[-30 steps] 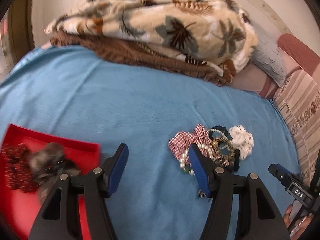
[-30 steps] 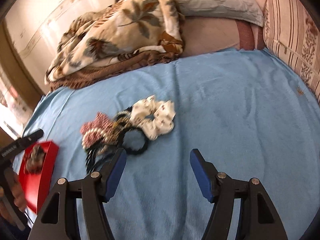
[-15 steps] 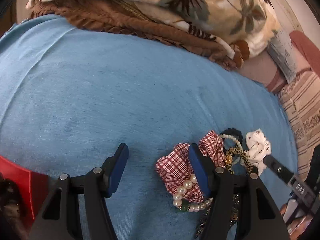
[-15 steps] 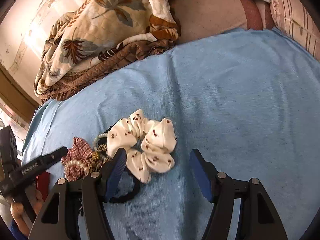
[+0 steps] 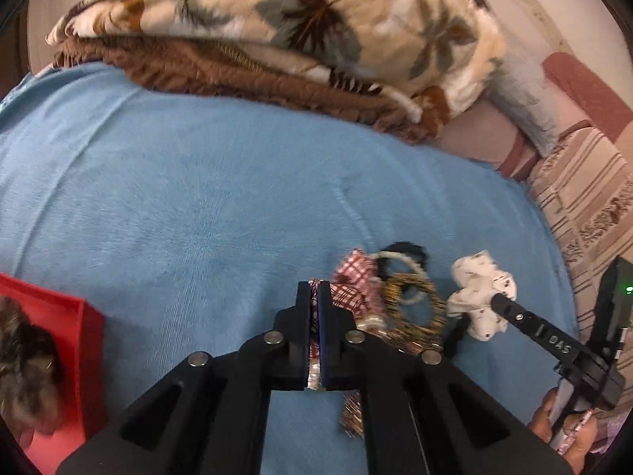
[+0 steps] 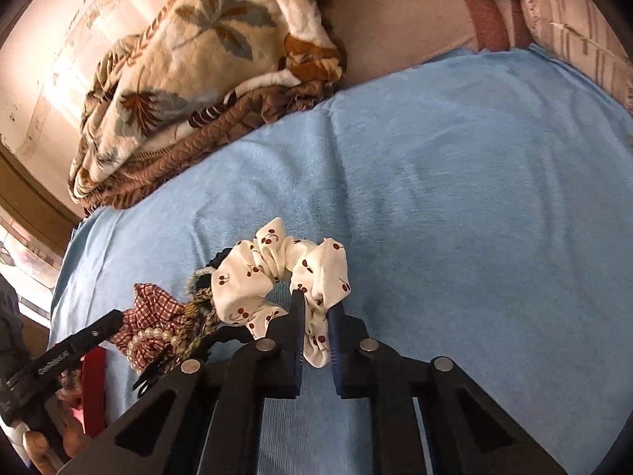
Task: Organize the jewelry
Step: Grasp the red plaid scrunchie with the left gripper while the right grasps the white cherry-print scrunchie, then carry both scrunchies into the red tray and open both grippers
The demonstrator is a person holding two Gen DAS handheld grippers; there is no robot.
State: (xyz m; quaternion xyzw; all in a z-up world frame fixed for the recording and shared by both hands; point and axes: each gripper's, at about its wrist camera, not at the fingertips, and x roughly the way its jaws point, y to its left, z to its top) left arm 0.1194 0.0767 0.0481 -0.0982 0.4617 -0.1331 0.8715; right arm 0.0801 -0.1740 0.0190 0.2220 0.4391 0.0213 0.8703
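Note:
A small heap of accessories lies on the blue bedspread (image 5: 198,182). My left gripper (image 5: 314,291) is shut on the red plaid scrunchie (image 5: 356,281), which also shows in the right wrist view (image 6: 152,308). My right gripper (image 6: 316,304) is shut on the white cherry-print scrunchie (image 6: 277,265), seen too in the left wrist view (image 5: 474,293). Between them lie a pearl bracelet (image 6: 150,336), a leopard-print band (image 5: 411,308) and a black hair tie (image 5: 407,247). A red tray (image 5: 85,324) at lower left holds a furry brown scrunchie (image 5: 23,360).
A folded leaf-print blanket (image 5: 277,27) over a brown quilt lies at the far side of the bed. Striped pillows (image 5: 585,198) sit at the right. The red tray's edge (image 6: 93,388) shows at lower left in the right wrist view.
Both grippers were open and have shut: the left on the plaid scrunchie, the right on the white cherry scrunchie. The left gripper moved right, away from the tray, onto the heap.

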